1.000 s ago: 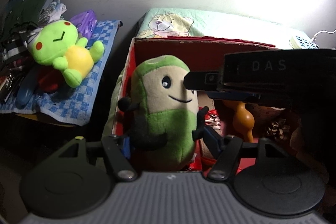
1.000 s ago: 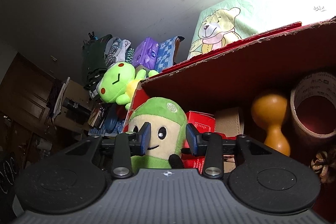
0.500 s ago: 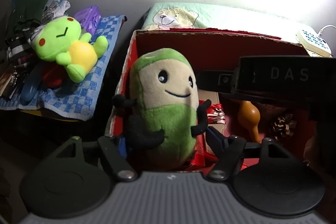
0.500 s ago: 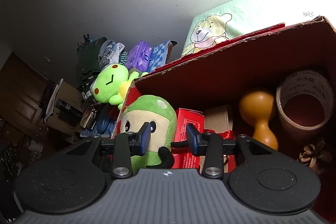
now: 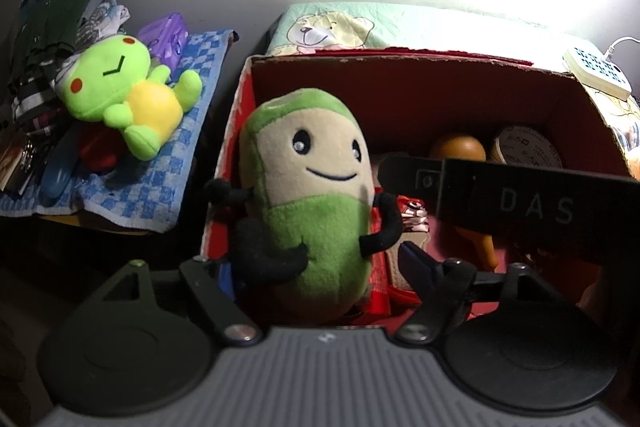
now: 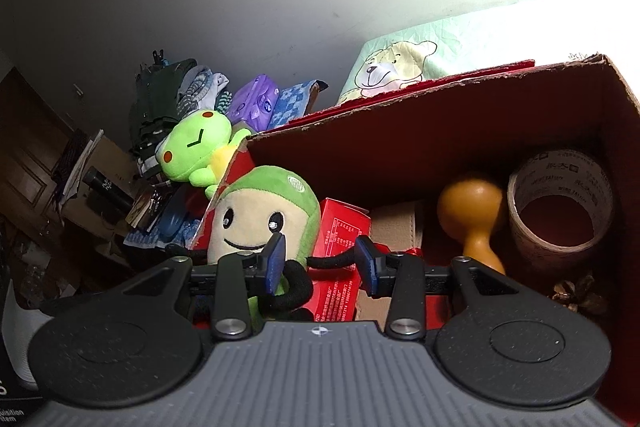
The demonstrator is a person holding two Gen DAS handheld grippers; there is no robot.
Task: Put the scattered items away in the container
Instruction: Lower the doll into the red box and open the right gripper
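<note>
A green and cream bean-shaped plush [image 5: 308, 199] with black arms stands at the left end of the red cardboard box [image 5: 400, 75]. My left gripper [image 5: 320, 267] is open, its fingers on either side of the plush's base. The plush also shows in the right wrist view [image 6: 260, 219]. My right gripper [image 6: 320, 261] is open and empty, just above the plush's black arm and a red carton [image 6: 340, 247]. The right gripper's body [image 5: 520, 203] crosses the left wrist view over the box.
Inside the box lie a wooden dumbbell-shaped piece [image 6: 472, 215], a tape roll [image 6: 560, 207] and a pine cone [image 6: 576, 295]. A green frog plush [image 5: 120, 95] lies on a blue checked towel [image 5: 160, 167] left of the box. A bear-print cushion [image 5: 340, 27] sits behind.
The left gripper has drawn back and opened wider around the bean plush, which now stands in the box. The right gripper has risen and pulled back from the plush.
</note>
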